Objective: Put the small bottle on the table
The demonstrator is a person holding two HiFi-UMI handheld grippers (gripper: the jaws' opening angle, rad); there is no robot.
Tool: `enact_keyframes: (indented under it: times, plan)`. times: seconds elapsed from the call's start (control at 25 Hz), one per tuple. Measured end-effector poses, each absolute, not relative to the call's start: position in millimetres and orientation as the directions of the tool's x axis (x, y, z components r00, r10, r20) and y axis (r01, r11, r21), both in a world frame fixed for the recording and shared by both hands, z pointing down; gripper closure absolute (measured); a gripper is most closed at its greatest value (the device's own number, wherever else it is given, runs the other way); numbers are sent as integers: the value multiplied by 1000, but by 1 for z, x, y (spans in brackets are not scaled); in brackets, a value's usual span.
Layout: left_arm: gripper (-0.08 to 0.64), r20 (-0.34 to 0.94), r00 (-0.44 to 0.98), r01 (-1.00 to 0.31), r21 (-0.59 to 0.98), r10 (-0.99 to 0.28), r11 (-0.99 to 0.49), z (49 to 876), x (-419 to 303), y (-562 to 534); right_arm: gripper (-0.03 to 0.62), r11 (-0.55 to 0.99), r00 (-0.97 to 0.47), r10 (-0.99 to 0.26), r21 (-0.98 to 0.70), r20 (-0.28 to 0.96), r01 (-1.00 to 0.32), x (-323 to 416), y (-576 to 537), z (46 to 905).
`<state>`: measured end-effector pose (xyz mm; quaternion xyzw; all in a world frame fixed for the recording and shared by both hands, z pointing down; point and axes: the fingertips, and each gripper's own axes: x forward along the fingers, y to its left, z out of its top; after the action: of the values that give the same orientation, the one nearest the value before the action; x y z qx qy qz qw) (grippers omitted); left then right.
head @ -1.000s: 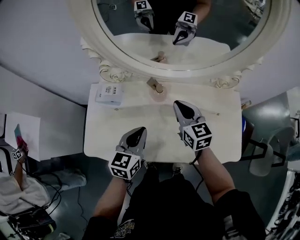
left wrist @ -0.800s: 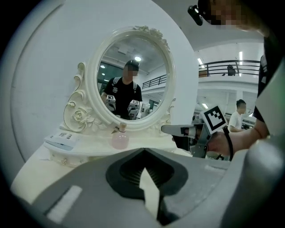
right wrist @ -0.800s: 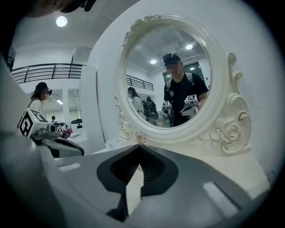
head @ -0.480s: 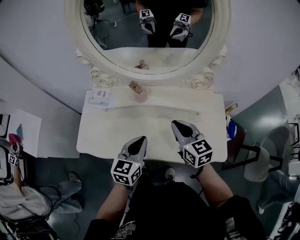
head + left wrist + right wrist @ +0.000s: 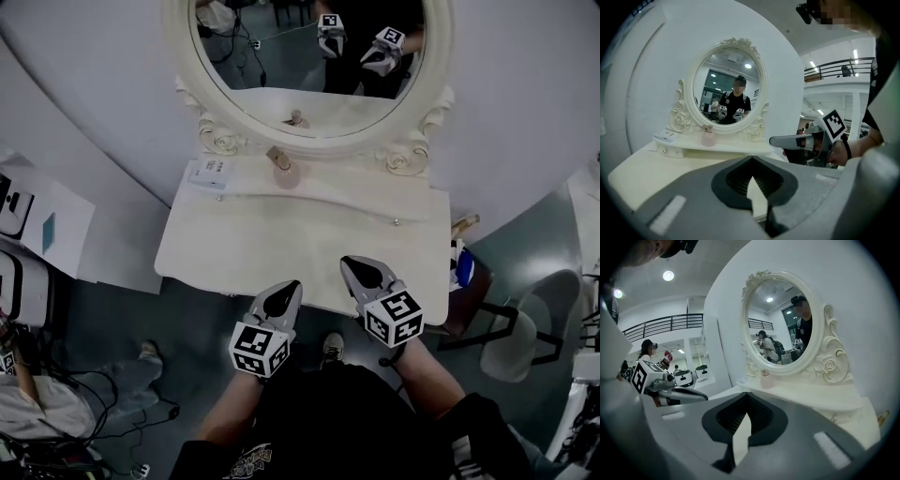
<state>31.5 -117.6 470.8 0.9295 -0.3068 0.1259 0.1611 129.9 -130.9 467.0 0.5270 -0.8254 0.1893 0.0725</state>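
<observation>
Small white carton [image 5: 208,172] sits left on the cream vanity table's [image 5: 281,234] raised shelf, with the small round pink bottle [image 5: 286,172] upright beside it. Left gripper [image 5: 286,291] and right gripper [image 5: 353,268] are clamped together, empty, at the near edge. The bottle is probably light, slick, breakable: pinch the belly, not the cap.

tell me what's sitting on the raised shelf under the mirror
The shelf holds a small pink bottle left of its middle and a flat white box at its left end. The mirror frame covers the shelf's back edge, so anything tucked there is hidden.
</observation>
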Motion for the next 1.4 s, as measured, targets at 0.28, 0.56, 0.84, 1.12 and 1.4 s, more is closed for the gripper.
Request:
enact_keyframes:
  times: [0.28,0.56,0.84,1.12,1.4]
  plan:
    - [560,336,770,-624,218,-542,-751,469,3,-106,564,381,-459,-828,-278,322,-882,99,-120,469]
    - [560,327,793,-593,217,-514,-776,464,-43,-99,565,342,-421,-839,-267,345,-901,55,-105,471]
    - [560,320,820,-552,228,-473,-802,464,-86,-92,565,291,-375,-850,-263,371,-920,10,-85,477]
    - [560,326,848,-504,248,-419,-827,476,-119,-81,565,236,-330,-858,-269,393,-934,-28,-63,488]
    - [560,336,864,-468,259,-376,-845,488,-139,-74,565,181,-290,-866,-285,407,-941,-52,-44,504]
